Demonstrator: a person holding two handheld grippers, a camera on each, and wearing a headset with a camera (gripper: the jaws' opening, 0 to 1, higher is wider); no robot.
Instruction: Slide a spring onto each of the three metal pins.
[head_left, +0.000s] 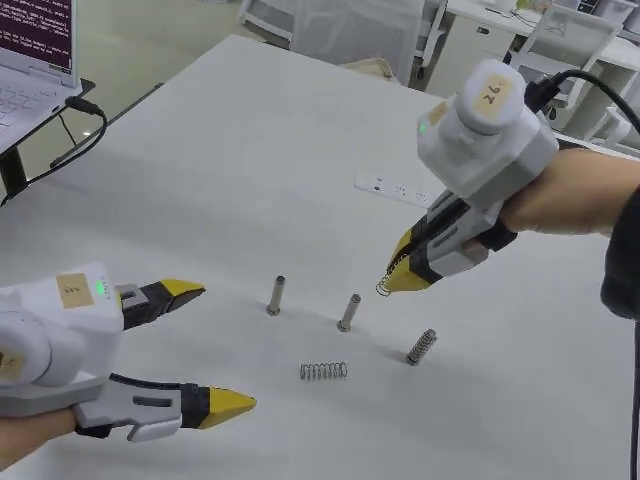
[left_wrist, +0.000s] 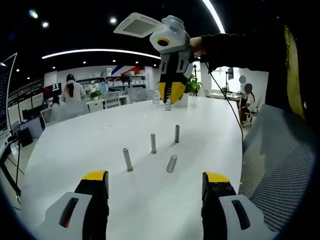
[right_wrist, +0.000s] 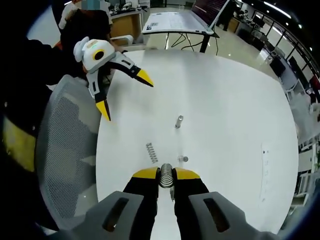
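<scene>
Three short metal pins stand on the white table (head_left: 200, 180). The left pin (head_left: 275, 296) and the middle pin (head_left: 349, 312) are bare; the right pin (head_left: 422, 346) has a spring around it. A loose spring (head_left: 323, 371) lies flat in front of them. My right gripper (head_left: 400, 280) hovers just above and right of the middle pin, shut on another spring (head_left: 384, 285), also seen between its jaws (right_wrist: 166, 176). My left gripper (head_left: 215, 347) is open with nothing in it, to the left of the pins (left_wrist: 153, 143).
A laptop (head_left: 35, 50) with a black cable (head_left: 85, 135) sits at the table's far left edge. A white power strip (head_left: 395, 188) lies behind the pins. Office chairs (head_left: 350, 30) stand beyond the table, and a mesh chair (right_wrist: 65, 150) is near the person.
</scene>
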